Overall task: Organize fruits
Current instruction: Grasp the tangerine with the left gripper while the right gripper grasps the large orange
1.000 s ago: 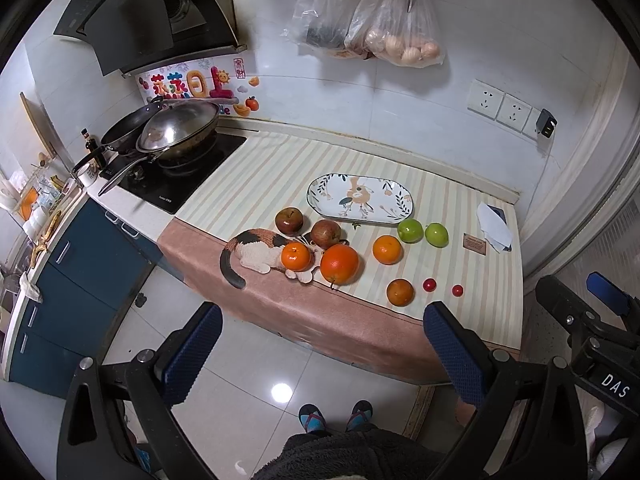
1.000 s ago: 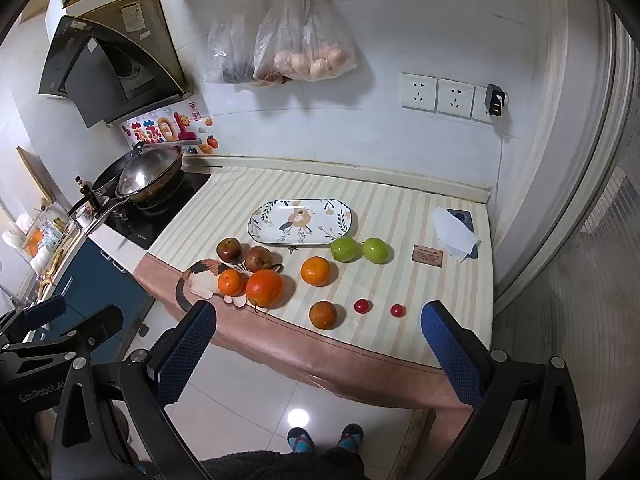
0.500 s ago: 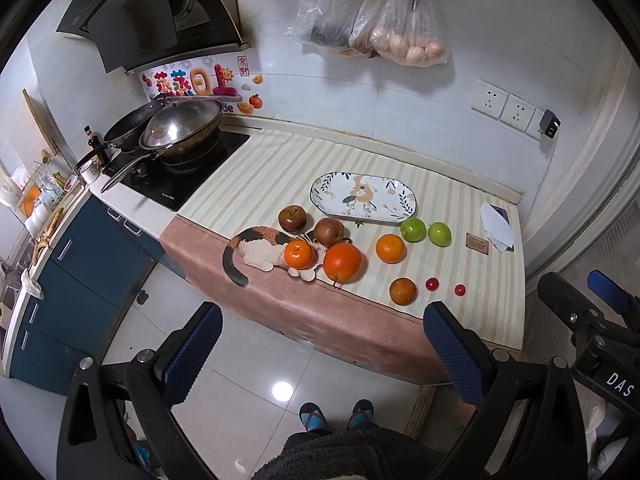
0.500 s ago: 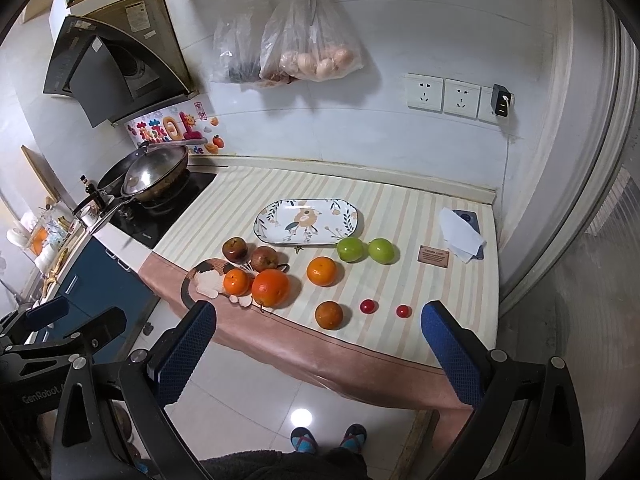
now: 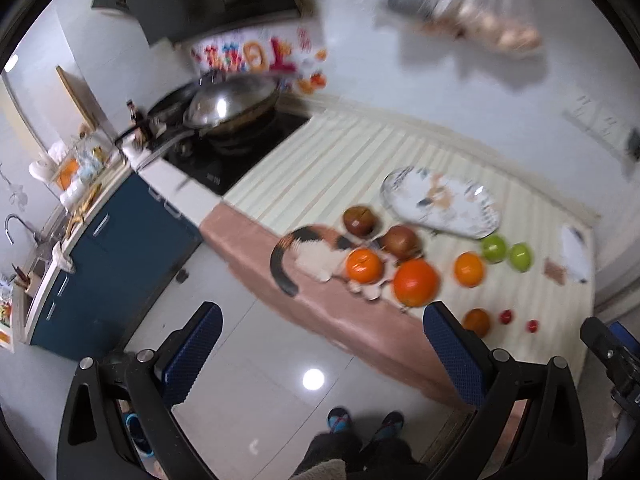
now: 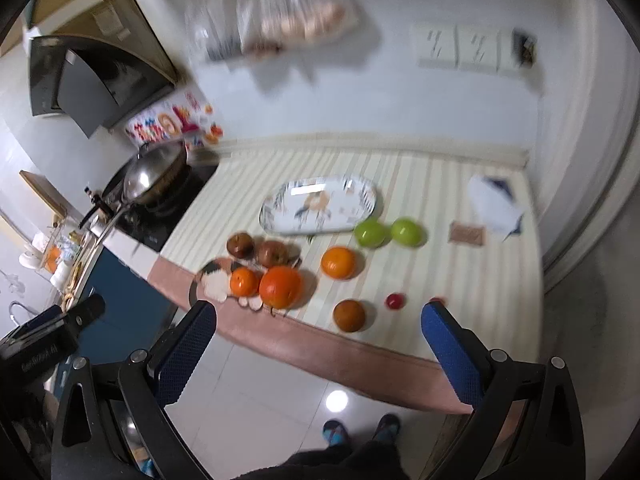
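Jaws released and spread wide, the left gripper hangs above the floor, short of the counter. In its blurred view, the fruits lie on the striped counter cloth: two dark red apples, a big orange beside a smaller one, two green apples, all near the patterned plate.

From the right wrist, the right gripper likewise has its jaws apart, gripping nothing. A brownish orange and a small red fruit sit nearest the counter edge.
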The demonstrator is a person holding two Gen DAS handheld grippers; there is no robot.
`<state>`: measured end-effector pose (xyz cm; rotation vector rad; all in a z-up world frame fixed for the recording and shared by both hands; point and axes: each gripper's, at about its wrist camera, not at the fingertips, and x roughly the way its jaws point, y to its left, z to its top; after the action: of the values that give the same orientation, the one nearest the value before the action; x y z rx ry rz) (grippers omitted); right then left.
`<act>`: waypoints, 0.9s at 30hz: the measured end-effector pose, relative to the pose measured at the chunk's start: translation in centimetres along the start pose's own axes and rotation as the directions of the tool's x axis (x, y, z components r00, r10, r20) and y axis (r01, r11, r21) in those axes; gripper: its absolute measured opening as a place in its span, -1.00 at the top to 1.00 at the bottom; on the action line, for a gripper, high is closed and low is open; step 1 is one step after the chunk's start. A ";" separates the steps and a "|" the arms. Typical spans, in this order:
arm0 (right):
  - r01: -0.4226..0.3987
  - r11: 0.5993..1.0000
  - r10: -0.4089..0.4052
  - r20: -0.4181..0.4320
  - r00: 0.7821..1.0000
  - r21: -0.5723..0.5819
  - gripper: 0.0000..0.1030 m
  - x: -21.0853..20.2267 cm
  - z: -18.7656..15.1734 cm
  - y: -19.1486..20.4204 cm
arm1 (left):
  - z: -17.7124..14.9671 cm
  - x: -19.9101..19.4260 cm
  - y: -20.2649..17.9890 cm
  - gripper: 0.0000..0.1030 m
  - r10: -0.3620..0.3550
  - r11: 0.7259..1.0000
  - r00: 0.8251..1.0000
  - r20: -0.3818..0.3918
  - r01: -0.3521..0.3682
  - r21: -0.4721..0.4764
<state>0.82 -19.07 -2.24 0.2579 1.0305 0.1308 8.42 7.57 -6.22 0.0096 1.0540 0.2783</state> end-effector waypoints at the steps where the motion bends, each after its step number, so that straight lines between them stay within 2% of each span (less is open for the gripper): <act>1: -0.012 1.000 0.012 -0.027 1.000 0.007 -1.00 1.7 0.2 0.0 | 0.0 1.1 0.1 -1.00 0.013 1.000 1.000 -0.013 -0.013 0.000; 4: -0.021 1.000 0.023 -0.100 0.995 0.016 -1.00 7.2 0.2 0.3 | 0.8 6.6 0.9 -0.99 0.027 1.000 0.994 -0.109 -0.026 0.006; 7: -0.017 0.999 0.021 -0.172 0.985 0.029 -1.00 13.1 0.1 1.1 | 1.9 13.0 1.4 -0.97 0.011 1.000 0.976 -0.215 -0.006 0.023; 8: -0.009 0.999 0.016 -0.195 0.981 0.037 -1.00 15.0 -0.1 1.3 | 1.9 14.0 1.4 -0.96 0.006 1.000 0.973 -0.233 0.000 0.027; 14: 0.013 0.987 0.038 -0.311 0.950 0.160 -1.00 26.4 -0.7 3.1 | 4.0 22.8 1.3 -0.93 -0.055 0.993 0.928 -0.368 0.089 0.077; 21: 0.052 0.944 0.080 -0.379 0.922 0.327 -0.91 36.1 -0.8 4.2 | 5.5 28.5 0.2 -0.92 -0.090 0.974 0.890 -0.448 0.173 0.147; 25: 0.093 0.948 0.044 -0.413 0.910 0.305 -0.58 38.5 -0.9 5.0 | 5.9 29.6 -1.2 -0.92 -0.126 0.959 0.873 -0.471 0.228 0.167; 27: 0.091 0.947 0.047 -0.414 0.909 0.307 -0.57 38.6 -1.2 4.7 | 6.1 30.0 -2.0 -0.92 -0.139 0.951 0.868 -0.477 0.250 0.179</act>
<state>19.57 -5.54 -33.51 0.5306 1.4840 -0.0066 27.95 13.32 -29.20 0.0521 1.5474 -0.0398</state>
